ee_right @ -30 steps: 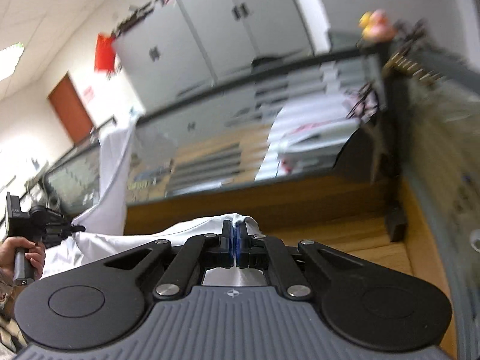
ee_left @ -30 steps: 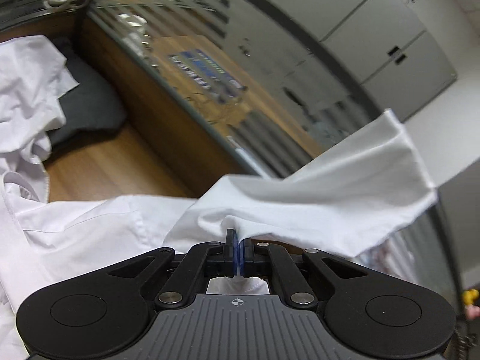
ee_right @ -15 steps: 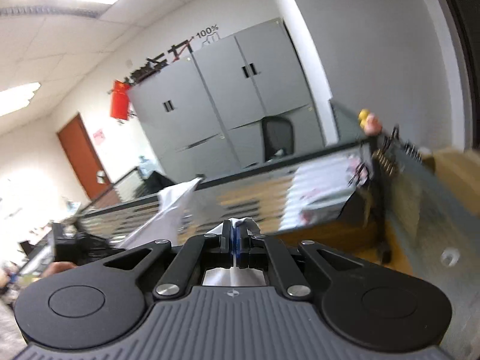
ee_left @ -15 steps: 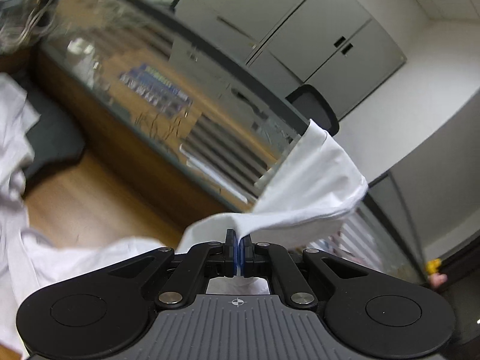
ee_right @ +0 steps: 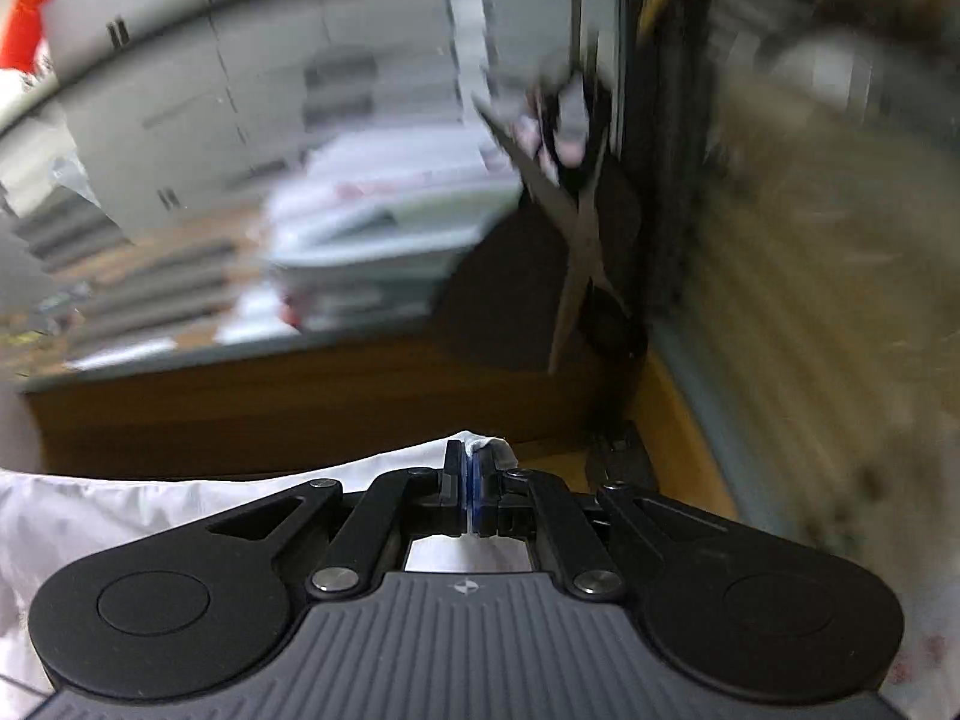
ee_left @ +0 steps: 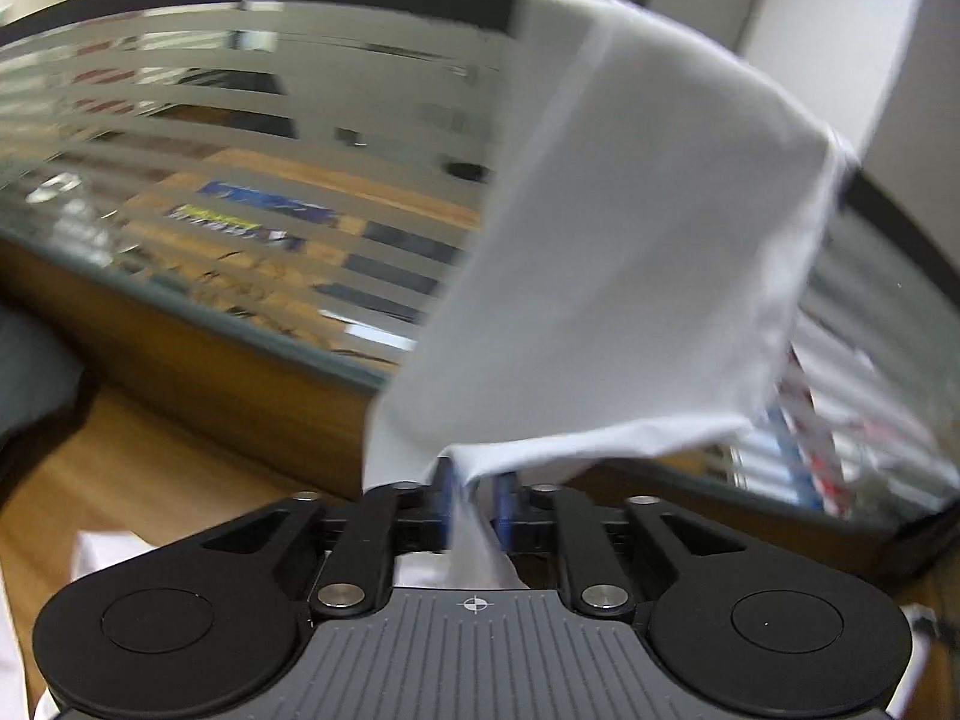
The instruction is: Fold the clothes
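— Left gripper [ee_left: 474,501]: pads parted a little where they were pressed together, white garment [ee_left: 624,252] sliding loose in the gap. Flap swung up, now standing tall above and right of the fingertips instead of trailing off to the right.

— And on the right?

— Right gripper [ee_right: 470,495]: tipped back down from the ceiling and cabinets toward the wooden desk [ee_right: 666,414] and glass partition [ee_right: 180,228]. More cloth spread to its left.
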`<act>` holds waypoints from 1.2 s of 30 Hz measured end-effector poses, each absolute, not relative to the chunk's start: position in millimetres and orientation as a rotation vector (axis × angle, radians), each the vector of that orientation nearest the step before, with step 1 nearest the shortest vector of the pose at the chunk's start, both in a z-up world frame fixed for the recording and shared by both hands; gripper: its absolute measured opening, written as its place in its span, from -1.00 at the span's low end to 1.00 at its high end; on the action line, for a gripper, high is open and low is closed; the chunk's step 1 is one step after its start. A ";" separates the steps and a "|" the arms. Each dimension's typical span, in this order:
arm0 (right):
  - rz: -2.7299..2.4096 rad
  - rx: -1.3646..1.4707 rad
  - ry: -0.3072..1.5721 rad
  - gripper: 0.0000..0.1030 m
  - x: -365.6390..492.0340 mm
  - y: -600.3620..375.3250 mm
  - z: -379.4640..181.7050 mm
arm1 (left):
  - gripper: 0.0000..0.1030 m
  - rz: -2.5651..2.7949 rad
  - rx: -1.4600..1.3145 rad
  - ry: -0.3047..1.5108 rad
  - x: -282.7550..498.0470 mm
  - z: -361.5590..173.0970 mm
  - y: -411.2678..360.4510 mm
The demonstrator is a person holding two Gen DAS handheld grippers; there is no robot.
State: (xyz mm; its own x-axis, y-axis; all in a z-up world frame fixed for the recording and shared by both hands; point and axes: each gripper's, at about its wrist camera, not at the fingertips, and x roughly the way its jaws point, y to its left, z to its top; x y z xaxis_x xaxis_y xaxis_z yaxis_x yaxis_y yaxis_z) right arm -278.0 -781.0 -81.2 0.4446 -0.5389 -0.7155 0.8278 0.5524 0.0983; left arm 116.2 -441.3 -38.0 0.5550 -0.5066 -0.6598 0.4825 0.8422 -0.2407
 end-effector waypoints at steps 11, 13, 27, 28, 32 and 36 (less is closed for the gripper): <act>-0.904 0.435 0.851 -0.34 -253.7 -808.5 -129.0 | 0.48 -0.694 -0.009 0.698 101.6 -6.5 -386.7; -0.913 0.405 0.850 0.28 -257.1 -797.4 -120.6 | 0.54 -0.683 0.000 0.689 89.0 5.3 -369.0; -0.758 0.403 0.762 0.36 -336.6 -657.6 -37.8 | 0.59 -0.574 0.062 0.737 28.6 -0.9 -216.7; -0.740 0.412 0.766 0.36 -341.3 -647.3 -37.6 | 0.59 -0.566 0.066 0.741 24.3 -2.6 -205.4; -0.677 0.410 0.789 0.36 -365.1 -589.2 -37.7 | 0.59 -0.551 0.100 0.784 12.1 -19.8 -172.6; -0.633 0.403 0.830 0.36 -386.5 -535.3 -47.7 | 0.59 -0.534 0.136 0.833 -0.7 -42.3 -142.4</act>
State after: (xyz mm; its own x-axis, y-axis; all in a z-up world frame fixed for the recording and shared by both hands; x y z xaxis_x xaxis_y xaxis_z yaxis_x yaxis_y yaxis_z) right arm -386.5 -535.3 -47.7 0.5098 -0.3581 -0.7822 0.6592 0.7468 0.0878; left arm -0.7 -142.4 -42.3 0.5497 -0.3976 -0.7347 0.5015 0.8604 -0.0904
